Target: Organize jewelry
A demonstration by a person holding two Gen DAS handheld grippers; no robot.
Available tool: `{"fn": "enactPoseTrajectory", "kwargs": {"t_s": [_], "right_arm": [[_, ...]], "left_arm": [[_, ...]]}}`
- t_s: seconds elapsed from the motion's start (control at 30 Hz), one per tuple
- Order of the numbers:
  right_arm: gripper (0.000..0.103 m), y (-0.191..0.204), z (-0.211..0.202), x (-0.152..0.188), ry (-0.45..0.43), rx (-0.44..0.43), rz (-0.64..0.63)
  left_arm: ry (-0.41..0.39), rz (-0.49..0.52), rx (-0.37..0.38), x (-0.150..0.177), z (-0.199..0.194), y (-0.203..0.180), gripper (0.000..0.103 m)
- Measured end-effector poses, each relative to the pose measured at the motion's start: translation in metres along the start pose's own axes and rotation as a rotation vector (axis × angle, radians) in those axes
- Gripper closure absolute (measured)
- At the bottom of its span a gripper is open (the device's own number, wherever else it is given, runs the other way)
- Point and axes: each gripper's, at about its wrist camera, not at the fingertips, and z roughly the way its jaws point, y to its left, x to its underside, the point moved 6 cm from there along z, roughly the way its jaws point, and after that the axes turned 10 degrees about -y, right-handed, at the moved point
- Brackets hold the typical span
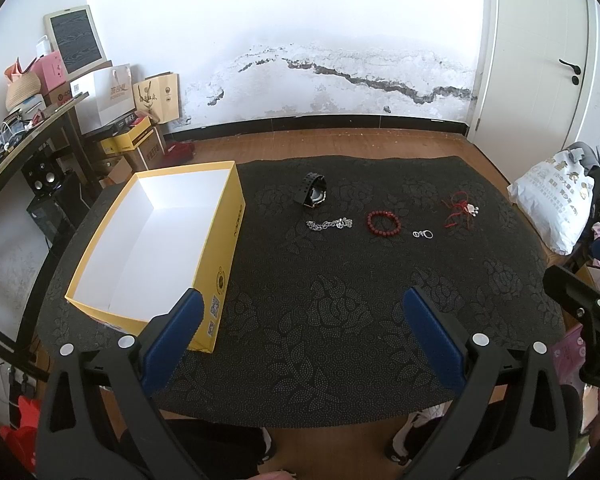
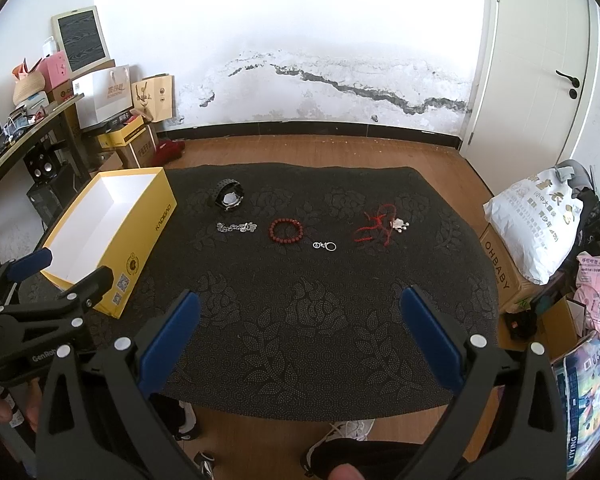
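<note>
An open yellow box (image 1: 224, 240) (image 2: 148, 216) with a white inside stands at the table's left. On the dark mat lie a black watch (image 1: 314, 194) (image 2: 229, 197), a silver chain bracelet (image 1: 329, 224) (image 2: 236, 227), a red bead bracelet (image 1: 384, 222) (image 2: 286, 230), a small silver ring (image 1: 423, 234) (image 2: 325, 245) and a red cord with a silver charm (image 1: 460, 210) (image 2: 380, 226). My left gripper (image 1: 302, 304) is open and empty, near the front edge by the box. My right gripper (image 2: 300, 308) is open and empty, well short of the jewelry.
The table is covered by a black floral mat (image 1: 340, 320) (image 2: 300, 340). A desk with boxes and bags (image 1: 60, 92) stands at the left. A white bag on a cardboard box (image 2: 532, 232) sits on the right. A white door (image 2: 540, 60) is at the back right.
</note>
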Motion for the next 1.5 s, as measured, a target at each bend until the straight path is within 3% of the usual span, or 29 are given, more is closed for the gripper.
{"fn": "enactPoseTrajectory", "kwargs": {"t_s": [0.53, 0.87, 1.17, 1.5], "right_arm": [[0.006, 0.000, 0.000, 0.000, 0.001, 0.000, 0.000], [0.006, 0.000, 0.005, -0.004, 0.000, 0.016, -0.001], [0.006, -0.017, 0.057, 0.000, 0.048, -0.002, 0.039], [0.006, -0.029, 0.158, -0.003, 0.059, 0.003, 0.052]], "left_arm": [[0.010, -0.002, -0.001, 0.005, 0.002, 0.001, 0.006], [0.039, 0.001, 0.013, 0.007, 0.024, -0.002, 0.006], [0.109, 0.007, 0.028, 0.015, 0.089, -0.010, 0.006], [0.130, 0.035, 0.033, -0.003, 0.180, -0.015, 0.006]]}}
